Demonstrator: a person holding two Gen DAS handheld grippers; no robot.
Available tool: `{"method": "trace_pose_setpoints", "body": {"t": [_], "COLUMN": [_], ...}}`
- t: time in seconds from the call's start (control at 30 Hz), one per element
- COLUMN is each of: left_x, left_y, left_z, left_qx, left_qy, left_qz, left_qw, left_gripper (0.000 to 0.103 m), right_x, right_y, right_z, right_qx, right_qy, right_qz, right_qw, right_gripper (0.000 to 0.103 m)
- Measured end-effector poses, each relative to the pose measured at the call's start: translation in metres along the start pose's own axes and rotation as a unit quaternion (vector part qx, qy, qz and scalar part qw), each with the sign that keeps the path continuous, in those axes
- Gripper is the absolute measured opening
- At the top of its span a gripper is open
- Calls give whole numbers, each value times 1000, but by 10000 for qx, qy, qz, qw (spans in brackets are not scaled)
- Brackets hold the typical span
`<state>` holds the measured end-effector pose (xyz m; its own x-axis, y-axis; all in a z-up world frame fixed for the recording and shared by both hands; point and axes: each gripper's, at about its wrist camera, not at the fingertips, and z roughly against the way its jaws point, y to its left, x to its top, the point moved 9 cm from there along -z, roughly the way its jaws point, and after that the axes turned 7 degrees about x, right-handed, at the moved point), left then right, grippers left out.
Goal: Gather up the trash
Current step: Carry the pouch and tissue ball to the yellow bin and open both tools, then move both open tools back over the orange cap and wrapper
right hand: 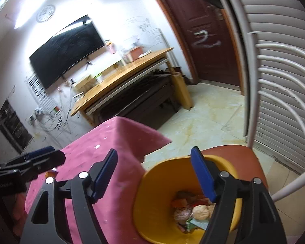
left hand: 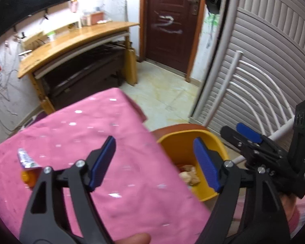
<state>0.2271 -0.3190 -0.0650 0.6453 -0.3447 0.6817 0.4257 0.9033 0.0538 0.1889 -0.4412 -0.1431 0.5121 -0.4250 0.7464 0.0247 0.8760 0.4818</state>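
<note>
My left gripper (left hand: 154, 163) is open with nothing between its blue pads, above the pink tablecloth (left hand: 81, 134) near its right edge. A silver wrapper (left hand: 26, 159) and an orange item (left hand: 27, 178) lie on the cloth to its left. The yellow bin (left hand: 179, 137) stands right of the table and holds crumpled trash (left hand: 190, 175). My right gripper (right hand: 154, 172) is open and empty, above the bin's (right hand: 162, 166) left rim; wrappers and paper (right hand: 193, 209) lie inside. Each gripper shows in the other view: the right gripper (left hand: 241, 135) and the left gripper (right hand: 44, 156).
The bin sits on a red-brown chair seat (right hand: 240, 154) with white curved back bars (right hand: 274, 71). Beyond the table are a tiled floor (left hand: 164, 89), a wooden desk (left hand: 75, 40), a dark red door (left hand: 172, 20), a wall screen (right hand: 65, 50) and a slatted shutter (left hand: 264, 57).
</note>
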Motion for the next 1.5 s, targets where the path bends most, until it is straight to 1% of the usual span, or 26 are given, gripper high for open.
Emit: {"method": "trace_pose_setpoints", "body": {"t": [0.2,0.23,0.37,0.5,0.77,0.97,1.13,1.27,1.37,1.5], "left_x": [-10,-11,-22,-39,-75,-89,-94,-98,-97,-92], "left_y": [72,83,130,176,233,247,244,241,239,237], "left_z": [10,11,19,24,17,7,-10,-25,-33,-35], "left_qx": [404,478,757,1049,1361,1438,1253,1069,1017,823], "left_qy": [-39,-43,-53,41,329,419,483,667,682,521], "left_qz": [449,507,739,920,867,766,580,629,646,639], "left_qw": [9982,9976,9944,9902,9863,9857,9892,9900,9904,9932], "left_gripper": [77,79,80,80,80,80,80,67,63,63], "right_x": [-7,-7,-8,-9,-21,-30,-37,-40,-43,-46], "right_y": [36,42,73,99,154,179,199,207,210,213], "right_z": [-21,-24,-37,-49,-78,-94,-105,-112,-117,-123], "right_qx": [115,132,238,369,611,701,739,754,750,738], "right_qy": [220,249,363,465,737,903,1021,1099,1162,1238], "right_qz": [244,284,516,710,1111,1313,1473,1550,1603,1636], "right_qw": [9994,9992,9977,9957,9892,9847,9810,9789,9773,9759], "right_gripper": [72,72,72,73,74,74,74,75,76,76]}}
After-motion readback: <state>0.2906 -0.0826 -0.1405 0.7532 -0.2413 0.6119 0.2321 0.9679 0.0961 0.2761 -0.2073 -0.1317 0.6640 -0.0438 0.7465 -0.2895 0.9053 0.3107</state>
